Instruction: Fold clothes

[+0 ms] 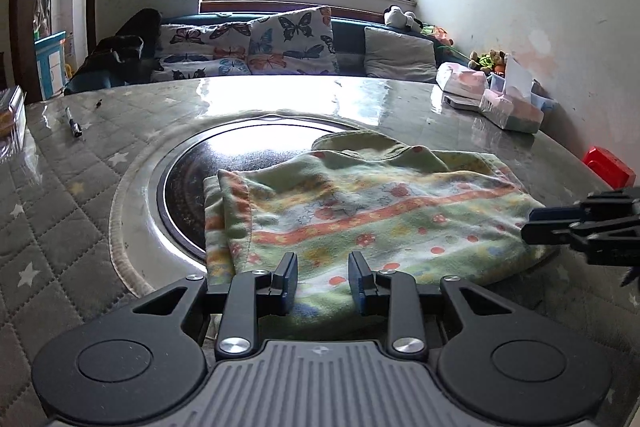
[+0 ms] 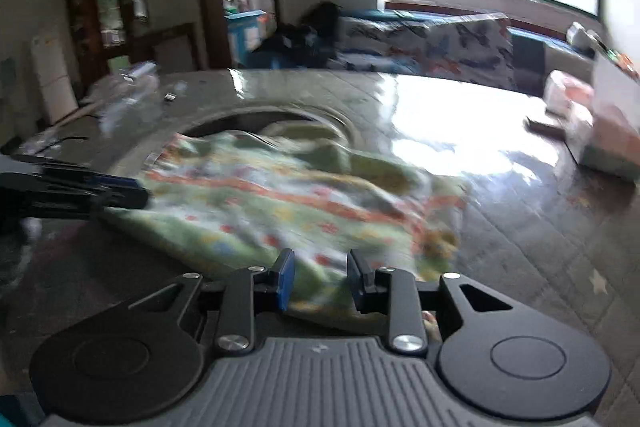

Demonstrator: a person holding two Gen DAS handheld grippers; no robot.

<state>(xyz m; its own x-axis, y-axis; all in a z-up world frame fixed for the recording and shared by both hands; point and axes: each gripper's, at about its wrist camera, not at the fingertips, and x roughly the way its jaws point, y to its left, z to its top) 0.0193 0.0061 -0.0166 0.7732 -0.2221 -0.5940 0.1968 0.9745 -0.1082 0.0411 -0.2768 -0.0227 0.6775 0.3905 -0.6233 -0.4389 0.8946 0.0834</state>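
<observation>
A green garment [image 1: 360, 211] with orange floral stripes lies partly folded on the table, over the round inset plate [image 1: 180, 187]. My left gripper [image 1: 323, 277] is open, its fingers over the garment's near edge, nothing held. My right gripper [image 1: 536, 227] comes in from the right at the garment's right edge. In the blurred right wrist view the right gripper [image 2: 320, 279] is open over the garment's [image 2: 300, 203] near edge, and the left gripper [image 2: 132, 193] shows at the left, at the cloth's edge.
A quilted star cover [image 1: 60, 211] covers the table. A black pen [image 1: 74, 123] lies far left. Tissue packs and boxes [image 1: 508, 107] stand at the far right, a red box [image 1: 608, 167] by the right edge. A sofa with butterfly cushions [image 1: 288, 43] is behind.
</observation>
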